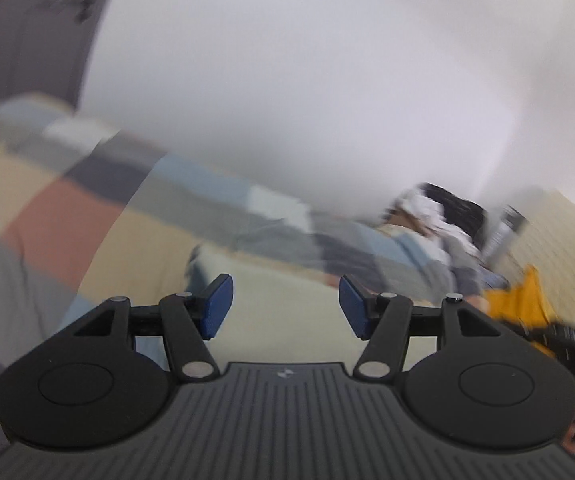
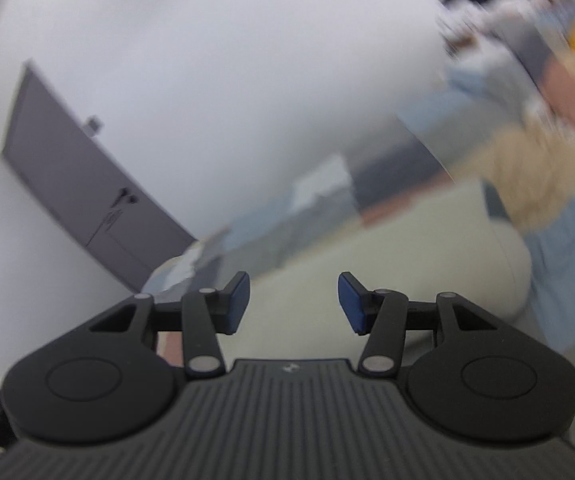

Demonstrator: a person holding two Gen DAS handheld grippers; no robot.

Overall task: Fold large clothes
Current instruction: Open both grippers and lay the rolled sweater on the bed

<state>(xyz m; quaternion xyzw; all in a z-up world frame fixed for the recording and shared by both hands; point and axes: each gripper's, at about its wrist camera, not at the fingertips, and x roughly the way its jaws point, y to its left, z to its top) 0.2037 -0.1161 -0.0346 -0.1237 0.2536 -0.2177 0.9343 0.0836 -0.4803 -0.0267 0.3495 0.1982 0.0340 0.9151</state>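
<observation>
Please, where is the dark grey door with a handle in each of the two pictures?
Left wrist view: dark grey door at the upper left corner, blurred.
Right wrist view: the door at the middle left, tilted.
Shared landmark: the patchwork cover in colour blocks.

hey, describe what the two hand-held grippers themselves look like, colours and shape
Both look alike. The left hand-held gripper and right hand-held gripper have blue fingertip pads on black linkage arms with silver pivot pins, two rounded black housings, and a grey ribbed body bearing a small logo. No cables or sleeves are visible.

Left gripper (image 1: pixel 285 306) jaws apart, empty, over blurred patchwork cloth (image 1: pixel 127 216).
</observation>
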